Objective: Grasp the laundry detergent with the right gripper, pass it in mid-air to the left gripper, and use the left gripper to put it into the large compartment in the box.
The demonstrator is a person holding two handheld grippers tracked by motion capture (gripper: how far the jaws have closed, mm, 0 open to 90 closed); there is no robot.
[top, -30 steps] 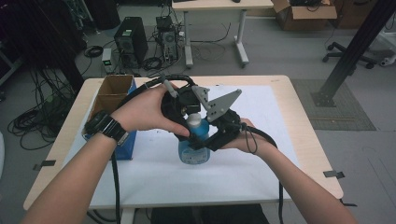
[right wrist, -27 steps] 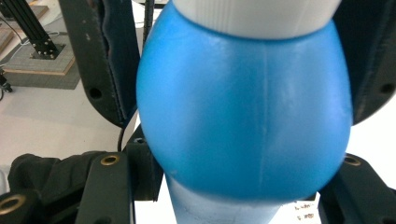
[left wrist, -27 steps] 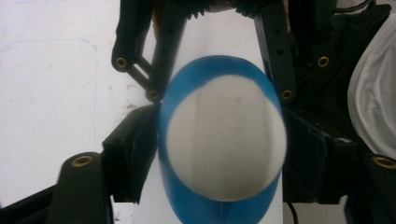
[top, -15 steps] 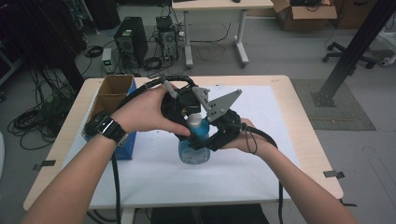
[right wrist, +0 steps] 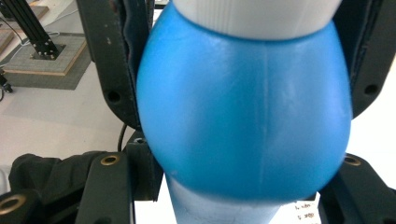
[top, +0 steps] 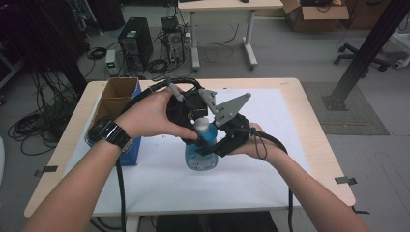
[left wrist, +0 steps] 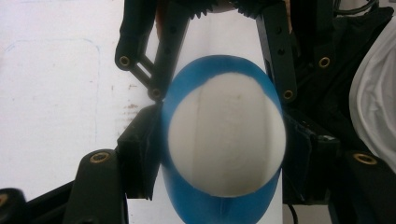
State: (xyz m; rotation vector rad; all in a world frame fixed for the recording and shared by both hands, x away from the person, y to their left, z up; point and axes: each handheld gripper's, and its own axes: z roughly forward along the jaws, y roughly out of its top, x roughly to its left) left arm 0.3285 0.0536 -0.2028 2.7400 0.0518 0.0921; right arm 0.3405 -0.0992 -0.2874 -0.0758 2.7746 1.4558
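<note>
A blue bottle [top: 200, 158] with a white cap [top: 202, 126] stands upright on the white sheet in the middle of the table. My left gripper [top: 196, 121] comes down from above. Its jaws have just been closing and now press on the white cap [left wrist: 226, 135] from both sides. My right gripper [top: 212, 145] reaches in from the right, shut on the blue bottle's shoulder [right wrist: 247, 107] just under the cap [right wrist: 257, 14]. In the left gripper view my left gripper [left wrist: 219, 156] looks straight down on the cap, with the right gripper's jaws behind it.
An open cardboard box [top: 113, 104] stands at the table's left, close to my left forearm. The white sheet [top: 251, 179] covers most of the wooden table [top: 319, 145]. Black cables trail from both grippers towards the near edge.
</note>
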